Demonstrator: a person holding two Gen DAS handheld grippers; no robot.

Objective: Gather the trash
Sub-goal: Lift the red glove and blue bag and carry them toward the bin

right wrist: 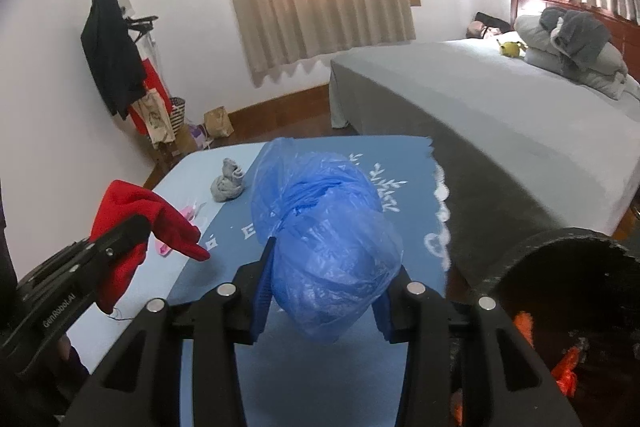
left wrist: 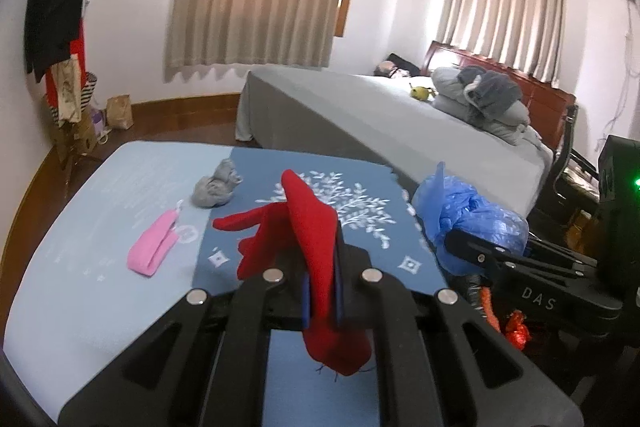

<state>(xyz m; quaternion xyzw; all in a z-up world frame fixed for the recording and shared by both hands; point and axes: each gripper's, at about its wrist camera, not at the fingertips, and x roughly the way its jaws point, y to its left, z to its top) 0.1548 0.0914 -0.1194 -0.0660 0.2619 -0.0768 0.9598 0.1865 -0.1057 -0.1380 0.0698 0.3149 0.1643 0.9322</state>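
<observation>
Right gripper [right wrist: 320, 291] clamped on blue plastic bag [right wrist: 320, 235], just left of black bin [right wrist: 560, 255], nearer it than left gripper [left wrist: 320, 287]. Left gripper pinching red glove [left wrist: 308, 227], farther left over table [left wrist: 100, 267].

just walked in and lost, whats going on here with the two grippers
A person is clearing a blue-covered table. The left gripper is shut on a red fabric glove, and the right gripper grips a crumpled blue plastic bag beside a black bin. A grey balled cloth and pink band remain.
</observation>
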